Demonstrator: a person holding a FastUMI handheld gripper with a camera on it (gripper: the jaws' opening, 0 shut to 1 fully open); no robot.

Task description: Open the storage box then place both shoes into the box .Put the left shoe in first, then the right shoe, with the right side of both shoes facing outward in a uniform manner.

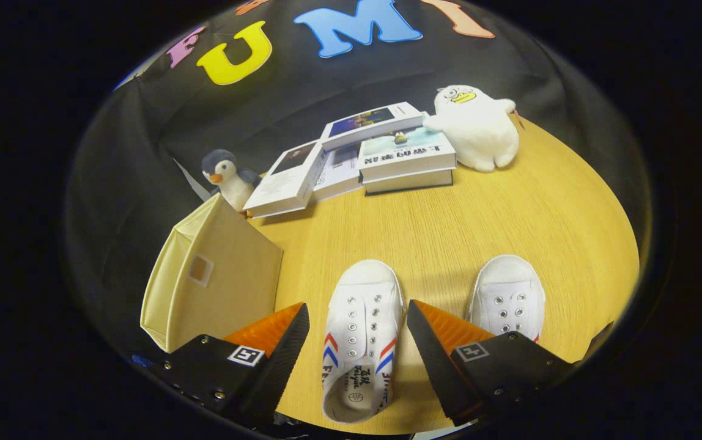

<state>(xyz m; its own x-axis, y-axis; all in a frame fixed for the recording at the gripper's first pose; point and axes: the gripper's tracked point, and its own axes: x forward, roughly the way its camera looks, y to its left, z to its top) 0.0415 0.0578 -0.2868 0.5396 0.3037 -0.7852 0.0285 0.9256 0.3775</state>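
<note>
In the gripper view, the gripper [358, 324] has its jaws spread wide, straddling a white canvas slip-on shoe with red and blue chevron stripes [361, 333] that lies toe-forward on the round light-wood desk [449, 232]; neither finger touches it. A second white canvas shoe [508, 296] lies to its right, beyond the right finger. The pale yellow fabric storage box [213, 281] stands left of the fingers. Farther back lie stacked books [387, 153], a grey penguin plush [229, 177] and a white duck plush [476, 128].
</note>
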